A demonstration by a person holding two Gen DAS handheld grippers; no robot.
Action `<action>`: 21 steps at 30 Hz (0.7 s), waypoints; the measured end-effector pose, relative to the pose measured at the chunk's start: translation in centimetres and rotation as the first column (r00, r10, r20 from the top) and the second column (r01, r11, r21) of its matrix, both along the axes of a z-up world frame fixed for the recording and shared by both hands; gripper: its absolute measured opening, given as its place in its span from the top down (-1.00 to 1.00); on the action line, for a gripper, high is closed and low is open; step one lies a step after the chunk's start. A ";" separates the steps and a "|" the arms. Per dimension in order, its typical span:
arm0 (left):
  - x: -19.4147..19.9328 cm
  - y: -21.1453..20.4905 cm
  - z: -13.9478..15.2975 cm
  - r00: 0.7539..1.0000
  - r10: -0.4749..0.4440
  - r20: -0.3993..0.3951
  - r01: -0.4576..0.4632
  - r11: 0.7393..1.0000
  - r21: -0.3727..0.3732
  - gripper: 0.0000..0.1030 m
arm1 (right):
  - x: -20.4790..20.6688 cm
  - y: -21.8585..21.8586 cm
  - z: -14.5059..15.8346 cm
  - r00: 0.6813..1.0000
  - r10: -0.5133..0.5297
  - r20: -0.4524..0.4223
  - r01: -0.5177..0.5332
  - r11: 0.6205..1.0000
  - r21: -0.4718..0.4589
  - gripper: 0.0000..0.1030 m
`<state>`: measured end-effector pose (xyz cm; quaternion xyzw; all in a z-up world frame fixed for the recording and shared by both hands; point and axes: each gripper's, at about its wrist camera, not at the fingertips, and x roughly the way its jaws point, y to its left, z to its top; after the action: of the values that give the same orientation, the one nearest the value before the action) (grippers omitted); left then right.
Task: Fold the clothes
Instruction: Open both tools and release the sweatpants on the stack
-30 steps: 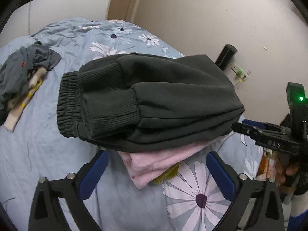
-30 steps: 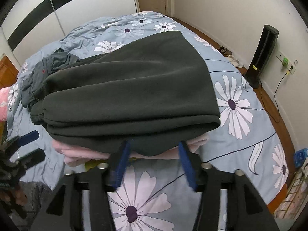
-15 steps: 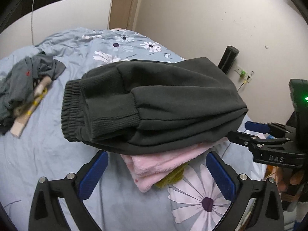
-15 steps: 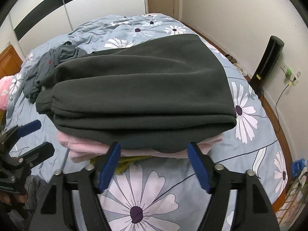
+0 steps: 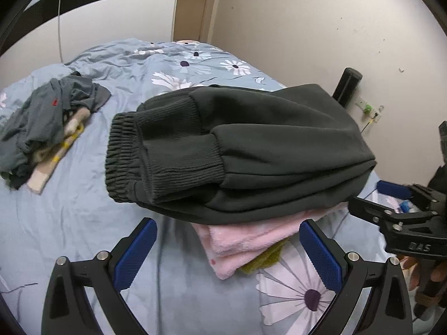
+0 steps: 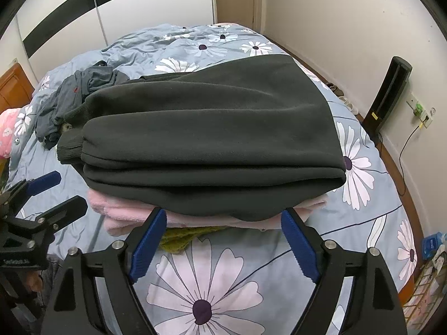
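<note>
Folded dark green sweatpants [image 5: 240, 150] lie on top of a stack on the bed, over a folded pink garment [image 5: 245, 237] and an olive one [image 5: 265, 256]. The same pants [image 6: 212, 139], pink layer [image 6: 134, 212] and olive layer [image 6: 178, 237] show in the right wrist view. My left gripper [image 5: 227, 248] is open and empty, just short of the stack. My right gripper [image 6: 223, 240] is open and empty at the stack's near edge. Each gripper shows in the other's view: the right one [image 5: 391, 209] and the left one [image 6: 47, 192].
A crumpled pile of grey clothes [image 5: 47, 120] with a beige striped piece lies further back on the floral blue duvet [image 5: 83, 223]. A black tower heater [image 6: 388, 95] stands by the wall beside a socket. A pink pillow [image 6: 8, 131] lies at the left.
Both grippers have drawn back a little from the stack. The right gripper's jaws have opened wider. The stack has not moved.
</note>
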<state>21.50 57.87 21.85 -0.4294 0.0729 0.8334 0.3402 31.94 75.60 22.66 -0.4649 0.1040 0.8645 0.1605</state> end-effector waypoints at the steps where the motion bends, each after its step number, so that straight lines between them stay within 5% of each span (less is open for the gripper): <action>1: 0.1 0.1 0.0 1.000 -0.001 -0.005 0.001 1.000 -0.005 -1.00 | 0.0 0.0 0.0 1.000 0.000 0.000 0.000 1.000 0.004 -0.88; 21: 0.3 1.3 -0.5 0.999 0.016 -0.046 -0.018 0.998 -0.064 -1.00 | 0.0 0.8 0.2 1.000 -0.027 0.003 0.027 0.999 0.028 -1.00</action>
<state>21.82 59.15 21.37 -0.4214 0.1036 0.8432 0.3174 31.93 76.36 22.84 -0.4624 0.0978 0.8629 0.1791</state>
